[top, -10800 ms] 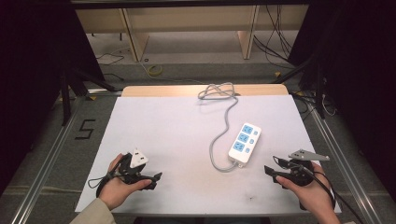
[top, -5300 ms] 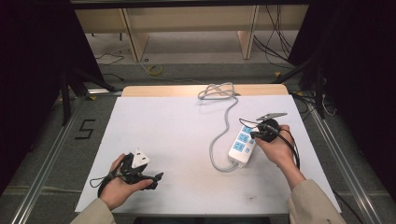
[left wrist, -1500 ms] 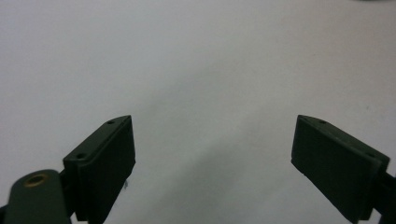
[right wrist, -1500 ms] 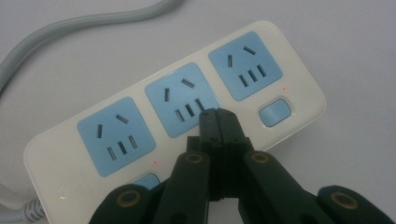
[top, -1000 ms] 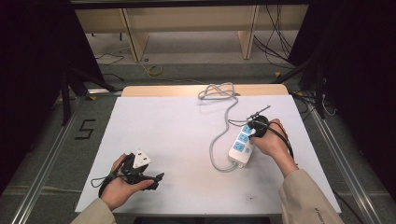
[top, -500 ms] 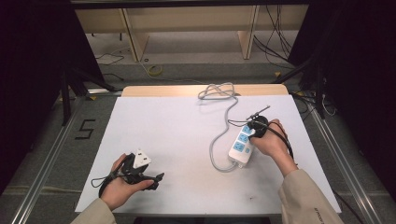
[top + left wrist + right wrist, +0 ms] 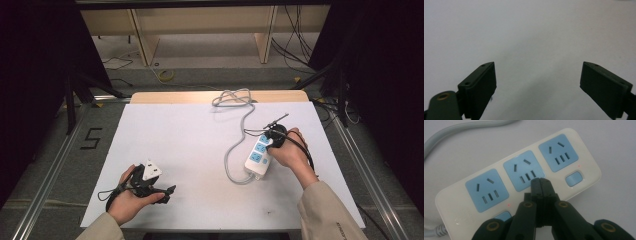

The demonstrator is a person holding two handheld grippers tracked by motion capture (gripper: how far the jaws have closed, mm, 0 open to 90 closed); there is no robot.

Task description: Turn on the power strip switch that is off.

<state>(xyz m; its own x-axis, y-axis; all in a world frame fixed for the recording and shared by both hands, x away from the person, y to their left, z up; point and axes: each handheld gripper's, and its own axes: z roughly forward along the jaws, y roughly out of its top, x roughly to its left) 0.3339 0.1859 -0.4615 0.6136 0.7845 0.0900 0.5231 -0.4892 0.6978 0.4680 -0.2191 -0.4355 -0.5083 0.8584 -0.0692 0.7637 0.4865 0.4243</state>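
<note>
Compared with the frames from 1.0 s and 0.5 s ago, almost nothing is altered: the right claw (image 7: 274,136) is kept over the far end of the power strip (image 7: 258,156), where it was brought from the counter's near right corner over the preceding seconds. The travel is therefore judged finished, and the work is taken to be at the pressing stage.

In the right gripper view the right claw (image 7: 540,180) is seen with its 2 jaws closed together, nothing between them, the joined tip set down at the lower edge of the middle of 3 blue sockets (image 7: 524,170). A switch (image 7: 573,178) lies beside the tip, and another switch (image 7: 502,216) is partly hidden behind the claw's linkage; which is aimed at cannot be told.

The power strip lies flat on the white counter (image 7: 185,145), right of centre, its grey cable (image 7: 234,150) looping to the far edge.

The right hand (image 7: 289,151) is held palm down beside the strip, the forearm entering from the lower right. The left claw (image 7: 167,192) rests near the front left, its jaws seen wide apart over bare counter in the left gripper view.
</note>
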